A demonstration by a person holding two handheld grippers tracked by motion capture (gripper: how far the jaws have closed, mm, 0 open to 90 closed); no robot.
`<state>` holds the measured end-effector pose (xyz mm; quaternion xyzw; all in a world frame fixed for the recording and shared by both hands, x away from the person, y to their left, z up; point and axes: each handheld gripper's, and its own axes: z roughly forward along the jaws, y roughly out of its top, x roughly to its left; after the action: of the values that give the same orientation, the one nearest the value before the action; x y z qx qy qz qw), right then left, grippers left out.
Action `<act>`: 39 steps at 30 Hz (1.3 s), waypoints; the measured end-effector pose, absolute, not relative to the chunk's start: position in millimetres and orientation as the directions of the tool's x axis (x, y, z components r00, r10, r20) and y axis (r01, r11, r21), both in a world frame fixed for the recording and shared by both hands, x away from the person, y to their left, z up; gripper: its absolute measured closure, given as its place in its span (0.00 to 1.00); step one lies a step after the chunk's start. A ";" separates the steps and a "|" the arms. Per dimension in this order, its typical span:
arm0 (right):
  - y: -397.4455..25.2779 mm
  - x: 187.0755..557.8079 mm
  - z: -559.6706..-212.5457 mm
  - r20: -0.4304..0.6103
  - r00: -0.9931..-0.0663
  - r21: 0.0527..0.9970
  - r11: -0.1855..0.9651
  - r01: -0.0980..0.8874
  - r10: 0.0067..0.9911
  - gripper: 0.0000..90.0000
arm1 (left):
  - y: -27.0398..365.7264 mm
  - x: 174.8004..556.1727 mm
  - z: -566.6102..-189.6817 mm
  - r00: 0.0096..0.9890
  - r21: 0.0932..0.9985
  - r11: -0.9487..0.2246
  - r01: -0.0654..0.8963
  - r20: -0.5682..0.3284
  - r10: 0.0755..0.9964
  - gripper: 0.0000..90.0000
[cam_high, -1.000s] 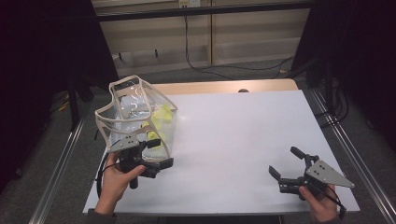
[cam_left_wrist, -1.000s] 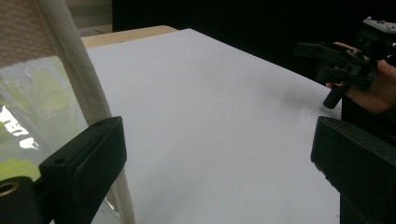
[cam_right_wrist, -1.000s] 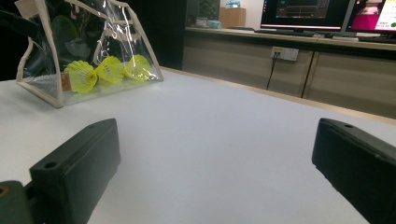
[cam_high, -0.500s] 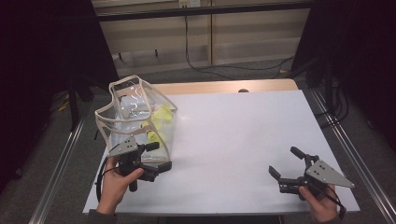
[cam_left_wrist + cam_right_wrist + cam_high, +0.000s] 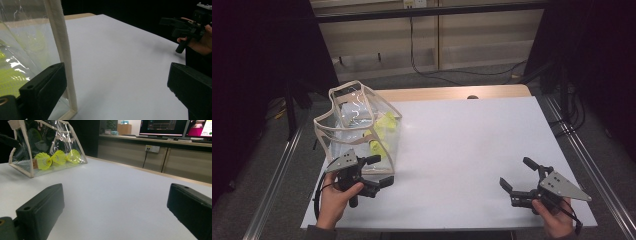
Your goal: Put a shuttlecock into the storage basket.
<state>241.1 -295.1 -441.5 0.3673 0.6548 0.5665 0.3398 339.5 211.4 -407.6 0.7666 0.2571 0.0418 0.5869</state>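
White table (image 5: 472,150) noted | clear bag (image 5: 357,130) of shuttlecocks (image 5: 51,158) stood at left edge | judged light, floppy, slippery; cloth trim advised for grip | left tongs (image 5: 379,171) released beside bag | right tongs (image 5: 518,176) released, well apart.

Clear plastic bag (image 5: 357,127) with cream fabric trim stood upright at table's left side, mouth open upward. Yellow shuttlecocks (image 5: 57,157) were seen lying inside on its bottom. Cream corner seam (image 5: 62,50) was seen near vertical, close to camera.
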 end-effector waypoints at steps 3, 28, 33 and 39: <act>-295.1 240.9 -441.4 -0.028 -0.500 0.991 0.088 0.096 0.866 0.01 | 212.7 338.9 -410.4 0.867 0.922 -0.184 0.342 -0.233 0.441 0.03; -295.2 240.9 -441.1 -0.030 -0.501 0.992 0.088 0.093 0.865 0.01 | 222.2 334.6 -423.3 0.863 0.925 -0.182 0.333 -0.221 0.455 0.02; -294.7 241.1 -441.3 -0.027 -0.503 0.992 0.086 0.095 0.864 0.01 | 222.2 333.9 -425.0 0.862 0.925 -0.181 0.335 -0.223 0.455 0.02; -295.0 241.1 -441.3 -0.028 -0.502 0.992 0.088 0.095 0.864 0.01 | 222.1 333.5 -425.3 0.864 0.926 -0.182 0.330 -0.219 0.454 0.02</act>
<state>241.1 -295.0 -441.3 0.3662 0.6549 0.5676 0.3390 333.5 222.1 -425.3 0.7670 0.2555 0.0526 0.5862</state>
